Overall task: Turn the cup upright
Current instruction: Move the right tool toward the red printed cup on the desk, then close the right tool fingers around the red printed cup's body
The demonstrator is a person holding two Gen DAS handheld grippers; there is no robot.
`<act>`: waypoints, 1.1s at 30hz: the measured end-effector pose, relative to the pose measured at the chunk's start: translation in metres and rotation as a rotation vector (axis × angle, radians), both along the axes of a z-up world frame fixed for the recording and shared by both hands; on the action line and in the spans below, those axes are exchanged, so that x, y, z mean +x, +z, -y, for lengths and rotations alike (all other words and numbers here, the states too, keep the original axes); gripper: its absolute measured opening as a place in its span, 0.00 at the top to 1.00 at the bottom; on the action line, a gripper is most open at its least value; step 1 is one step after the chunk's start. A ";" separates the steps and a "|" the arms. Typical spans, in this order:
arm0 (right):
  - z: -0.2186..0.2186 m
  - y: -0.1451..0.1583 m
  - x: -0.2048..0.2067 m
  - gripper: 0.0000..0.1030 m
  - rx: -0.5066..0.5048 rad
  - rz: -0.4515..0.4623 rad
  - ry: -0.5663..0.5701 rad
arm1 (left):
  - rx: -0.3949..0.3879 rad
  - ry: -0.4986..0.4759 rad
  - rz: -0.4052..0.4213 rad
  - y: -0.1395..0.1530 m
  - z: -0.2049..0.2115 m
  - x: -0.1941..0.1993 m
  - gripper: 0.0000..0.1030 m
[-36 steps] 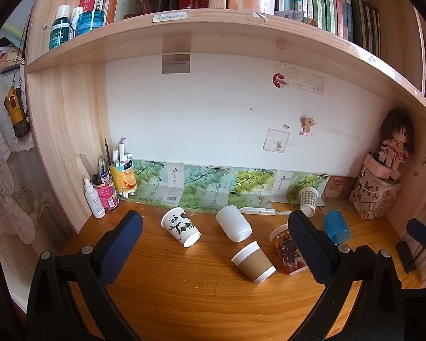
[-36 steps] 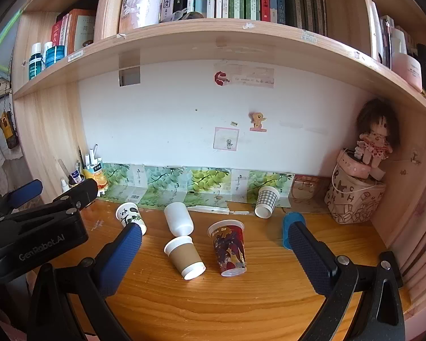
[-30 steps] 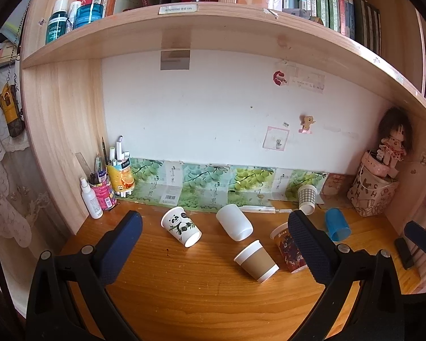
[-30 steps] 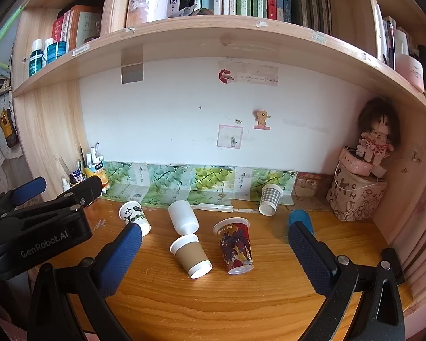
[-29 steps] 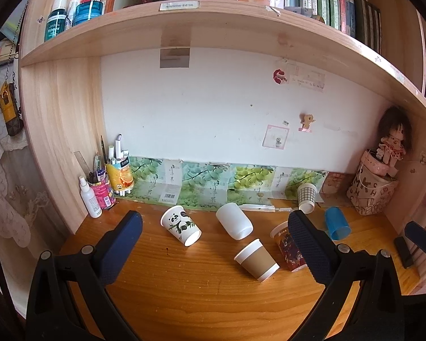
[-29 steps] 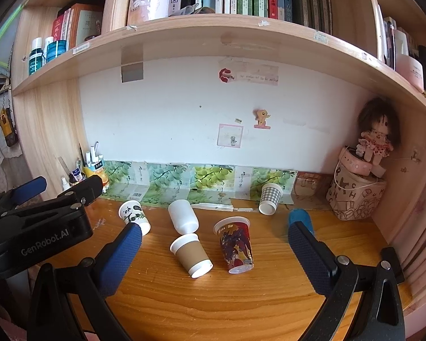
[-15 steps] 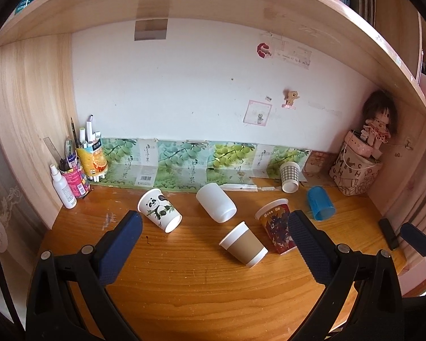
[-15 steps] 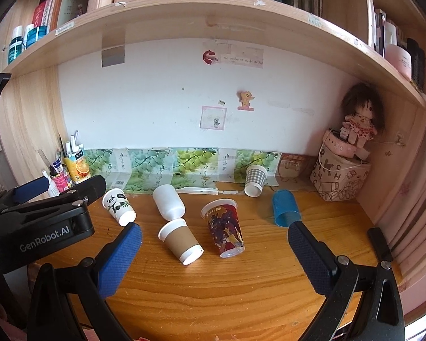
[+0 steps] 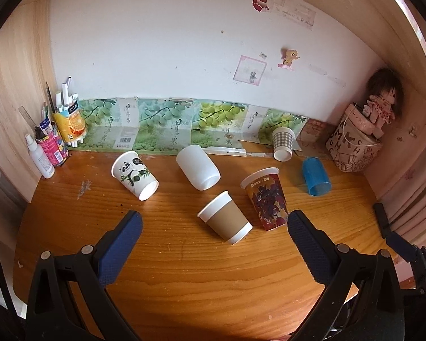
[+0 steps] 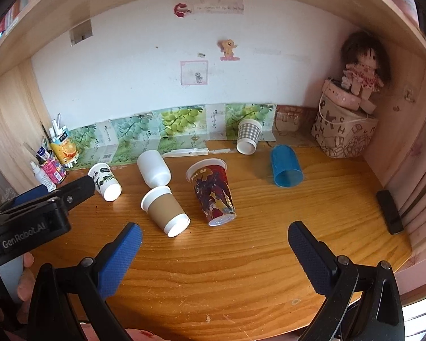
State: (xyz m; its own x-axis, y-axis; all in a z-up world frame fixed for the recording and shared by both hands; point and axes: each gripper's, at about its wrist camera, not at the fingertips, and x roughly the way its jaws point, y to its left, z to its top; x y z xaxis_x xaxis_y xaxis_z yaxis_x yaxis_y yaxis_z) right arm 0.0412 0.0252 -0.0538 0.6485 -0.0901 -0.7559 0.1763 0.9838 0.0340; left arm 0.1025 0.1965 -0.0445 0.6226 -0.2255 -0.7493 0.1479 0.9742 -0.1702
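Currently both your grippers, left (image 9: 214, 236) and right (image 10: 214, 243), are released, holding nothing; cups (image 9: 225, 221) lie on the desk (image 9: 184, 270).

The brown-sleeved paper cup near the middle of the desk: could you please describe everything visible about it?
The brown-sleeved paper cup is a white paper cup wrapped in a plain kraft-brown band, with a white rolled rim. It lies on its side on the wooden desk, mouth towards the cameras and angled right; its inside looks empty. The white plastic cup lies just behind it, the red patterned cup beside it. No fingers touch it.
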 end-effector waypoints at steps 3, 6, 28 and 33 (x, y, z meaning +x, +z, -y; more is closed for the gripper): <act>0.024 -0.008 0.004 0.00 0.025 -0.037 -0.030 | -0.040 0.023 -0.035 -0.002 0.008 0.008 0.01; 0.047 -0.011 0.007 0.00 0.042 -0.051 -0.037 | -0.036 0.062 -0.057 -0.004 0.021 0.015 0.01; 0.207 -0.090 0.069 0.00 0.318 -0.228 -0.168 | -0.066 0.272 -0.343 -0.073 0.083 0.082 0.01; 0.226 -0.110 0.080 0.00 0.337 -0.257 -0.208 | -0.089 0.282 -0.435 -0.095 0.096 0.097 0.01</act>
